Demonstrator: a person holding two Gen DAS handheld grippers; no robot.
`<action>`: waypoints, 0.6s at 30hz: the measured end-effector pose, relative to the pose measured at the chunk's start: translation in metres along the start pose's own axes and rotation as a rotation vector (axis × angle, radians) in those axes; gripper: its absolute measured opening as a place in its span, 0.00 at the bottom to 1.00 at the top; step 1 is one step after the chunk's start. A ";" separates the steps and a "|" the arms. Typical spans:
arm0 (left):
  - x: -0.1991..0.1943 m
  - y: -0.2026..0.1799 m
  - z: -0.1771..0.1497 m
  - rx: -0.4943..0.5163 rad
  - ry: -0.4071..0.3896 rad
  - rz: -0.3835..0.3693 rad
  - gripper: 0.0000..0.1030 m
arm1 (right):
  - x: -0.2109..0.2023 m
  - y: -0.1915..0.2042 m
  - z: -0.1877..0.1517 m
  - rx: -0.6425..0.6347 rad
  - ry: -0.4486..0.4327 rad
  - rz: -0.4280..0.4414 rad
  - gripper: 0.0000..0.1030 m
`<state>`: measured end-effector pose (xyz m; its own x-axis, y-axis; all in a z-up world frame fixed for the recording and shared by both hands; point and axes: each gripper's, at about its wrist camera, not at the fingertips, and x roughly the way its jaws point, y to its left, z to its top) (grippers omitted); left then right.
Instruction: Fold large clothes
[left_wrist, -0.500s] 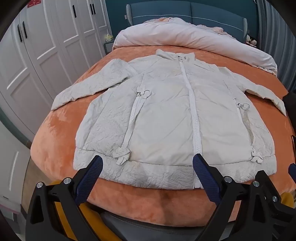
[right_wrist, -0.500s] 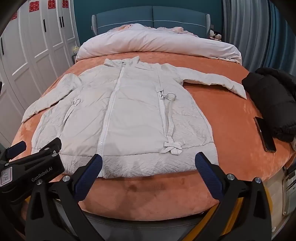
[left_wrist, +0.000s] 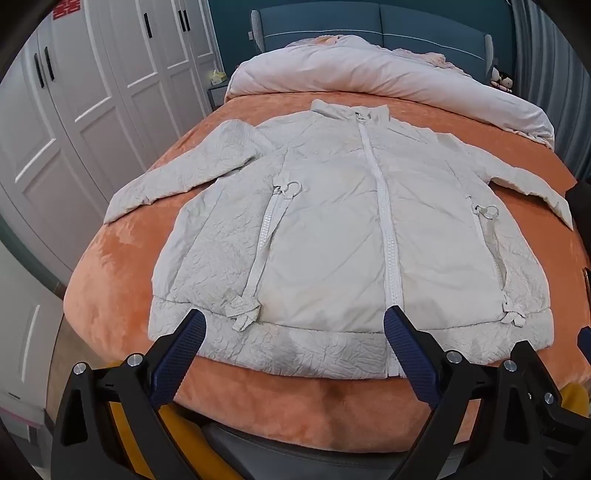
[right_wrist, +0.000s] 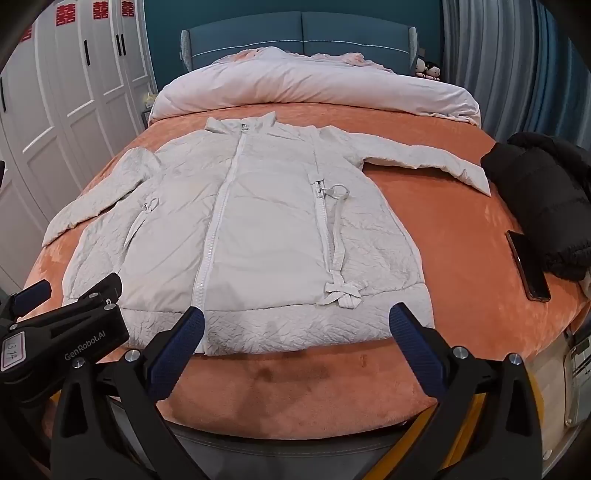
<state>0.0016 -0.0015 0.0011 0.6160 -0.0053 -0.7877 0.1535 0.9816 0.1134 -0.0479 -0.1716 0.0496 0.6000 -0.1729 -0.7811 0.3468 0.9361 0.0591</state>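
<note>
A cream zip-up jacket (left_wrist: 332, 229) lies flat, front up, on the orange bed cover (left_wrist: 110, 280), sleeves spread to both sides, hem toward me. It also shows in the right wrist view (right_wrist: 258, 236). My left gripper (left_wrist: 293, 325) is open and empty, hovering over the hem left of the zipper. My right gripper (right_wrist: 295, 321) is open and empty, over the hem right of the zipper. The left gripper's body (right_wrist: 66, 332) shows at the left of the right wrist view.
A black jacket (right_wrist: 543, 192) and a dark phone (right_wrist: 528, 266) lie at the bed's right side. A pale rolled duvet (right_wrist: 314, 88) lies across the head of the bed. White wardrobes (left_wrist: 74, 122) stand along the left.
Both grippers have edged slightly forward toward the hem. The jacket has not moved.
</note>
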 end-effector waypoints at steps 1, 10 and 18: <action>-0.001 0.000 0.000 0.000 0.000 0.000 0.91 | 0.001 0.000 0.000 0.000 0.001 0.000 0.95; 0.000 -0.002 0.001 0.001 0.003 0.005 0.90 | 0.000 -0.004 0.003 0.000 0.005 -0.001 0.95; -0.001 -0.004 0.002 0.004 0.001 0.008 0.90 | -0.003 -0.009 0.001 0.001 0.004 -0.001 0.95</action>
<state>0.0014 -0.0062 0.0025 0.6162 0.0023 -0.7876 0.1522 0.9808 0.1220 -0.0524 -0.1799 0.0520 0.5963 -0.1728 -0.7839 0.3483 0.9355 0.0588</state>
